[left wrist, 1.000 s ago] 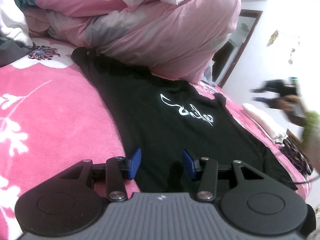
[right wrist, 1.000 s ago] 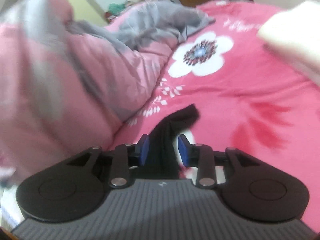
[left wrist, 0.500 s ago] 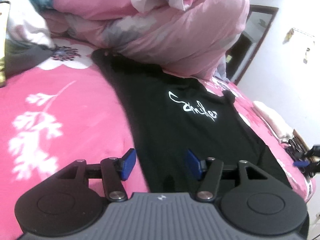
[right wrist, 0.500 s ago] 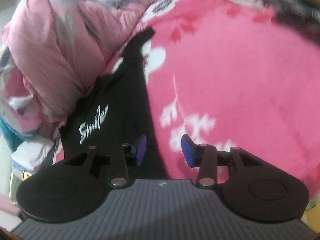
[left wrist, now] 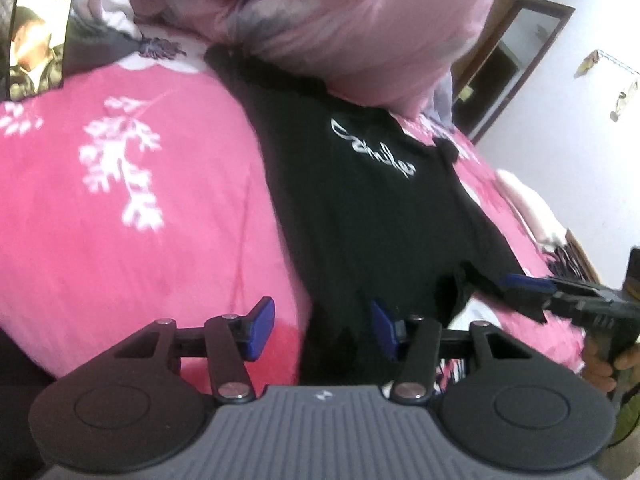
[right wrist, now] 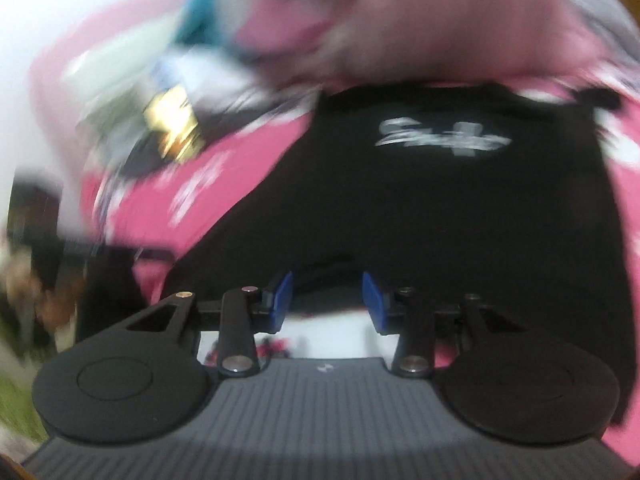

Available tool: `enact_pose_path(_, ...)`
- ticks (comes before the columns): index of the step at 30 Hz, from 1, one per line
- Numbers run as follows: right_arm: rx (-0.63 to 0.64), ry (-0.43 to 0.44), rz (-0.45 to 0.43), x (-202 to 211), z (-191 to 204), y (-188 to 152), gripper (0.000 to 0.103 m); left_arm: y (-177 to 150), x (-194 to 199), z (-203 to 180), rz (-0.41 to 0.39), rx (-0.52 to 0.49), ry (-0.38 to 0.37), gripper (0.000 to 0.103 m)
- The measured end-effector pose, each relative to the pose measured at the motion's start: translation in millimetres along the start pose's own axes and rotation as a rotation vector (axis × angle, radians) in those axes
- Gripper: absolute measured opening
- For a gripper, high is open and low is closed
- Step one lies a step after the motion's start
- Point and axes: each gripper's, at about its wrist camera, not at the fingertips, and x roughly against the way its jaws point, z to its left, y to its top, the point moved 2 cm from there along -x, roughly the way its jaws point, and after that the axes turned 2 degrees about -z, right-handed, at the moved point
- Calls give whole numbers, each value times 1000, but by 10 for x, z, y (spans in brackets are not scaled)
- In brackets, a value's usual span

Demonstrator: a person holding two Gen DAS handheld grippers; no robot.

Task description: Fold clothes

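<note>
We record one black cotton T-shirt with white script lettering across the chest point(left wrist: 372, 208), spread flat and face up on a bright pink bedspread printed with white leaf sprays point(left wrist: 132, 208); its collar end lies against a heaped pale pink and grey quilt point(left wrist: 360, 28) at the far side, its hem end nearest us. Left gripper, black with blue finger pads point(left wrist: 322, 328): jaws apart and just now closing a little, hovering over the shirt's near left edge, so that the left pad point(left wrist: 262, 326) sits above bare bedspread and the right pad above black cloth; nothing is pinched between them. Right gripper, same make point(right wrist: 326, 300): jaws apart with a clear gap, poised at the shirt's hem, black fabric showing just beyond the pads and white-printed bedspread below them; this view is heavily blurred, and we cannot tell whether the pads touch the cloth. In the left wrist view the right gripper point(left wrist: 528, 286) enters from the right, held in a hand point(left wrist: 608, 364), its blue tips at the shirt's near right corner. Also noted: a folded cream-white garment point(left wrist: 528, 208) at the bed's far right edge, well apart from the shirt; a dark-framed doorway point(left wrist: 508, 56) in a white wall point(left wrist: 592, 140).
</note>
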Motion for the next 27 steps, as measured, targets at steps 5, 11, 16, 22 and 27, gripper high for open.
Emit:
enact_pose_path(5,318,-1,72,-195,513,-22,39,-30,-59,-29,12,-34,-7,49)
enact_pose_path(11,321,-200,88,13,273,1,39,127,-28,121,-19,-44,18,47)
enact_pose_path(16,177,-396,47,392,-215,-57,39,321,109,304,-82,-52,109,47)
enact_pose_path(22,-242,-464,-71,720,-1127,-10,41,518,26,215,-99,-83,93,48)
enact_pose_path(27,-540,-457,-79,641,-1825,-66,41,445,-377,3,-7,-119,69,50)
